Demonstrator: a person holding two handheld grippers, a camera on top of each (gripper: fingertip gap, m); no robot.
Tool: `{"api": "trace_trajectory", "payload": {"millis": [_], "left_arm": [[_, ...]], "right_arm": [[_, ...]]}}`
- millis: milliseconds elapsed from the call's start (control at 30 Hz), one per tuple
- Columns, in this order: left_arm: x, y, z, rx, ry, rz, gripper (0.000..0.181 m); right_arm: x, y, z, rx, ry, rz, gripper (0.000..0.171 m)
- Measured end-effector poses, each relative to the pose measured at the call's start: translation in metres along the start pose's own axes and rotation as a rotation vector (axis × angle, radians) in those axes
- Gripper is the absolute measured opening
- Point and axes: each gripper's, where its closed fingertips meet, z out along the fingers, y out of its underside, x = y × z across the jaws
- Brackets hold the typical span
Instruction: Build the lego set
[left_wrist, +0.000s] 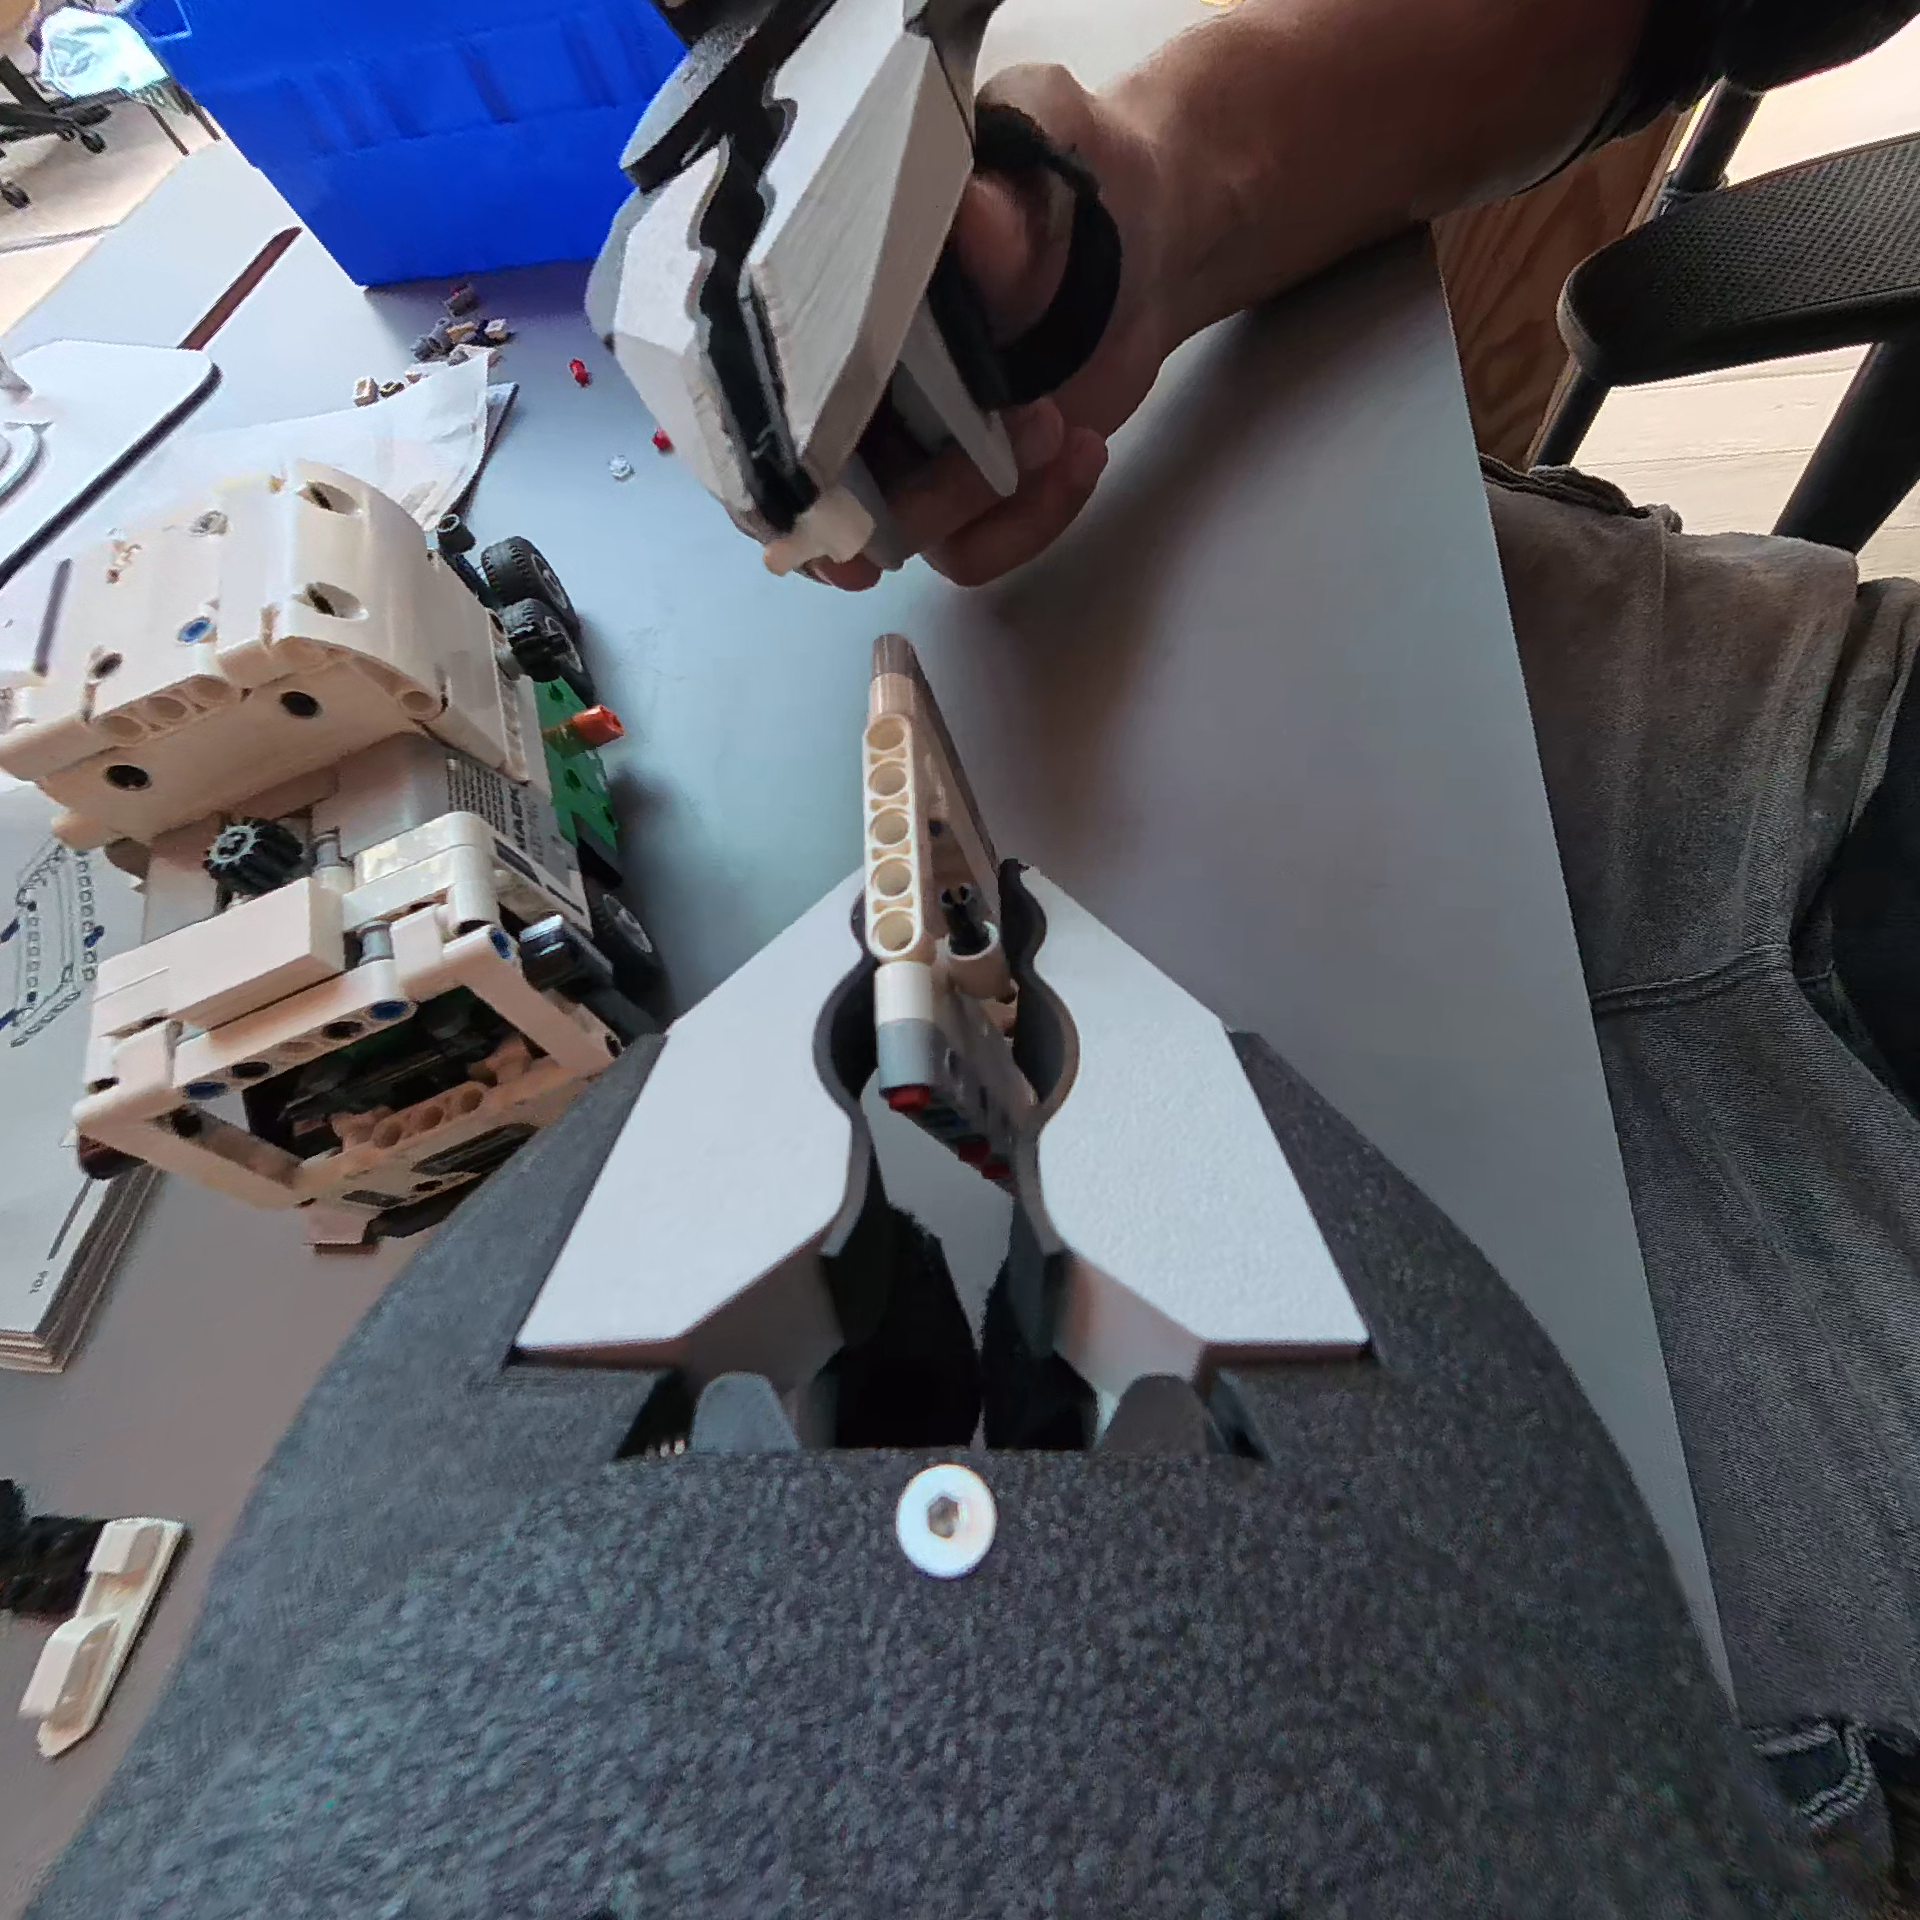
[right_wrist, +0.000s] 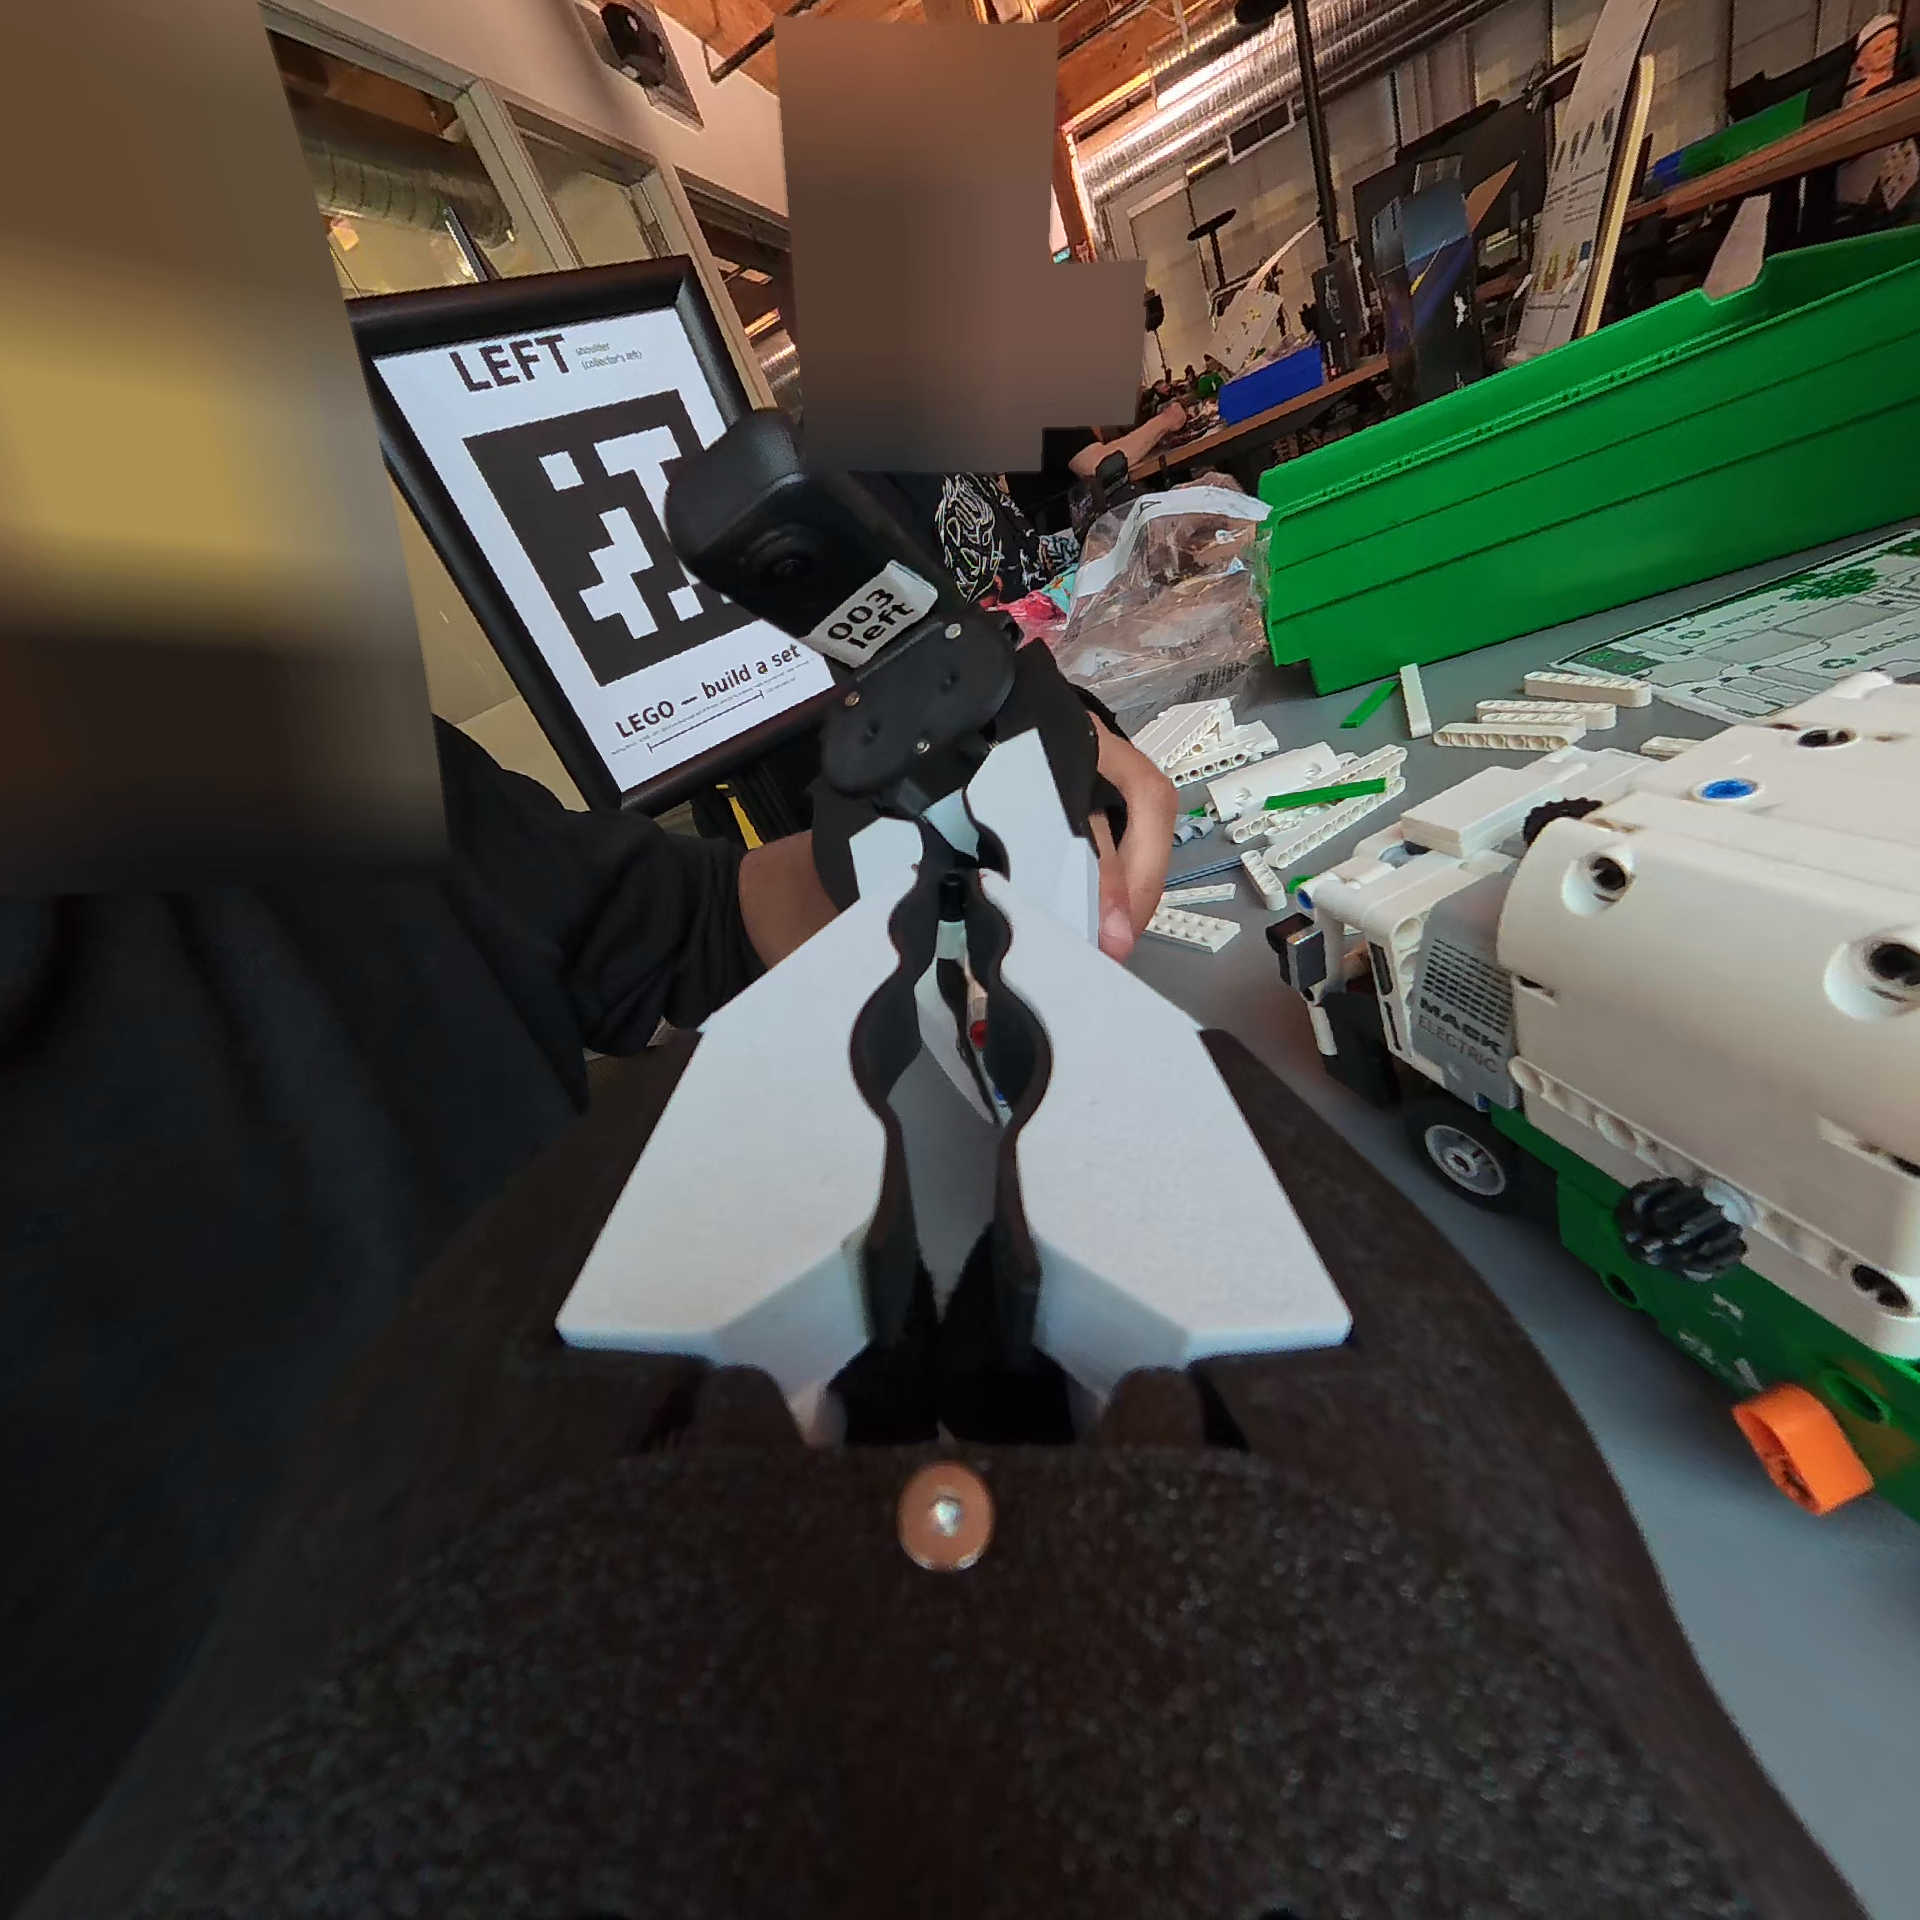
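Observation:
My left gripper (left_wrist: 935, 904) is shut on a small white Lego beam assembly (left_wrist: 896, 821) with a grey pin at its far end and red pins near my camera. I hold it above the grey table (left_wrist: 1195, 727). My right gripper (left_wrist: 821, 545), held by a hand, hangs just beyond the assembly's grey tip, apart from it. Its jaws look shut, with nothing seen between them. In the right wrist view my right gripper (right_wrist: 951, 883) points at the left gripper (right_wrist: 951, 831), and the assembly (right_wrist: 951, 951) shows through the gap. The white and green Lego truck (left_wrist: 312, 831) lies left of the grippers and also shows in the right wrist view (right_wrist: 1662, 987).
A blue bin (left_wrist: 436, 135) stands at the back, with small loose parts (left_wrist: 457, 322) before it. An instruction booklet (left_wrist: 52, 1039) lies under the truck. A white part (left_wrist: 99, 1621) lies near left. A green bin (right_wrist: 1610, 447), loose white beams (right_wrist: 1299, 790), a plastic bag (right_wrist: 1153, 592) and a framed sign (right_wrist: 582, 540) stand around. Left tips to right tips: about 7 centimeters.

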Motion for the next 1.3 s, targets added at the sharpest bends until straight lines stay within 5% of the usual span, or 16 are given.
{"api": "trace_trajectory", "payload": {"millis": [33, 933, 1300], "left_arm": [[0.0, -0.001, 0.0, 0.005, 0.002, -0.003, 0.016], [-0.007, -0.023, -0.013, 0.115, 0.0, -0.035, 0.013], [-0.019, -0.019, -0.013, -0.139, -0.028, -0.082, 0.009]], "right_arm": [[0.0, 0.0, 0.0, 0.001, -0.001, 0.0, 0.003], [0.0, -0.001, -0.001, 0.003, 0.0, 0.003, 0.003], [0.01, 0.003, -0.01, -0.092, 0.112, -0.104, 0.003]]}}
